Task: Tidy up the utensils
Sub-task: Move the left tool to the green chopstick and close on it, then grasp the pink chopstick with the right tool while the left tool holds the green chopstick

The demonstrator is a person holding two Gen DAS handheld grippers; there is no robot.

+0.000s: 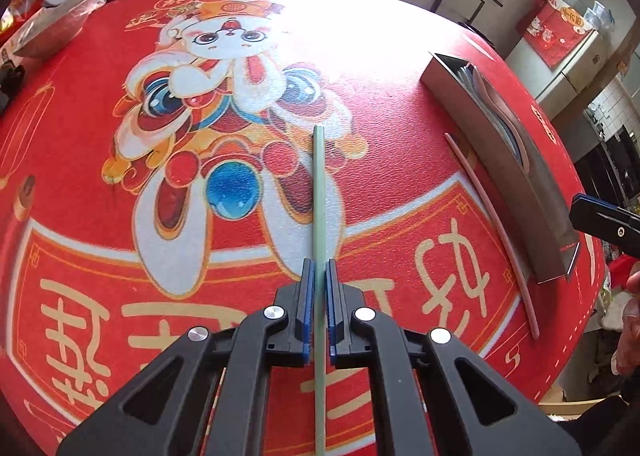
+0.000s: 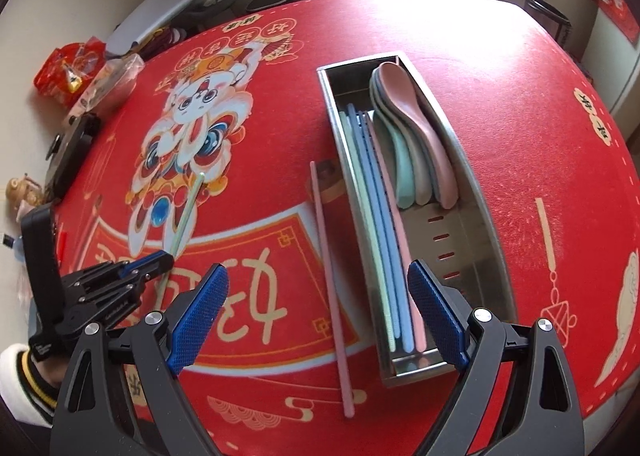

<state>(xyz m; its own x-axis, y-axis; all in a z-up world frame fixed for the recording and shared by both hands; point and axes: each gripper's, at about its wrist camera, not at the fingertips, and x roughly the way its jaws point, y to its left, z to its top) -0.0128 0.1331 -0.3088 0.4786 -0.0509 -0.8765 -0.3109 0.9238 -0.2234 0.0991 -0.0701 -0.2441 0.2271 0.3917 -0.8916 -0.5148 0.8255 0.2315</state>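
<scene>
My left gripper (image 1: 319,270) is shut on a pale green chopstick (image 1: 319,192) that points forward over the red mat; the gripper also shows in the right wrist view (image 2: 166,258), holding the green chopstick (image 2: 186,212). A pink chopstick (image 2: 330,284) lies flat on the mat just left of the steel utensil tray (image 2: 472,184); it also shows in the left wrist view (image 1: 496,232). The tray holds several chopsticks (image 2: 380,224) on its left side and stacked spoons (image 2: 416,144) at its far end. My right gripper (image 2: 318,288) is open and empty, above the pink chopstick and the tray's near end.
The red printed mat (image 2: 540,136) covers the table. Snack bags (image 2: 68,68), a clear bag, a grey lid and a black device (image 2: 70,152) sit along the far left edge. A red gift bag (image 1: 556,28) stands on a cabinet off the table.
</scene>
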